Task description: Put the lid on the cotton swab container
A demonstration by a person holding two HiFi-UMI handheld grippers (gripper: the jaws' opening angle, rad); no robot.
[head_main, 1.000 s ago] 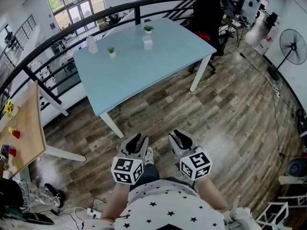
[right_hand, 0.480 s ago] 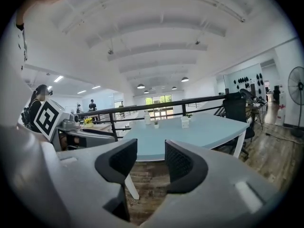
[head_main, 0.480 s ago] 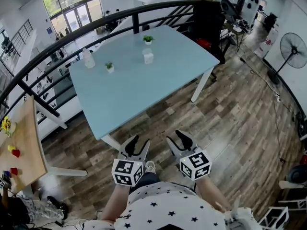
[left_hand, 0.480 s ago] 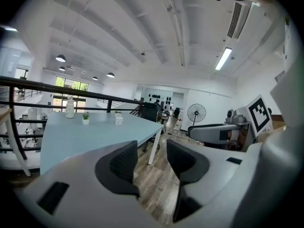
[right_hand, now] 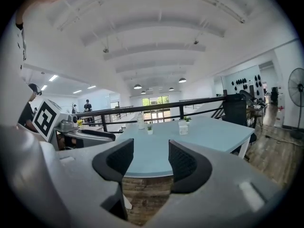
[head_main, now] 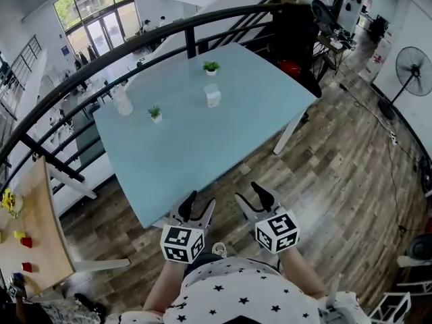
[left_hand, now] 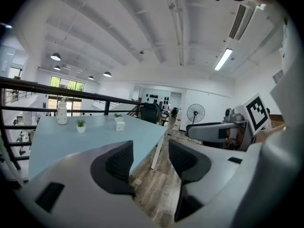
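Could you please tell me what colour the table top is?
Light blue; the rectangular table top shows best in the head view.

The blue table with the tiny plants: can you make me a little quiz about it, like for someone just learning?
1. True or false: the left gripper holds something.
2. How many potted plants stand on the blue table? A one, B two, C four.
3. Fill in: between the bottle and the white container stands a ____.
Key: 1 false: its jaws have just been opening, with nothing between them. 2 B. 3 plant.
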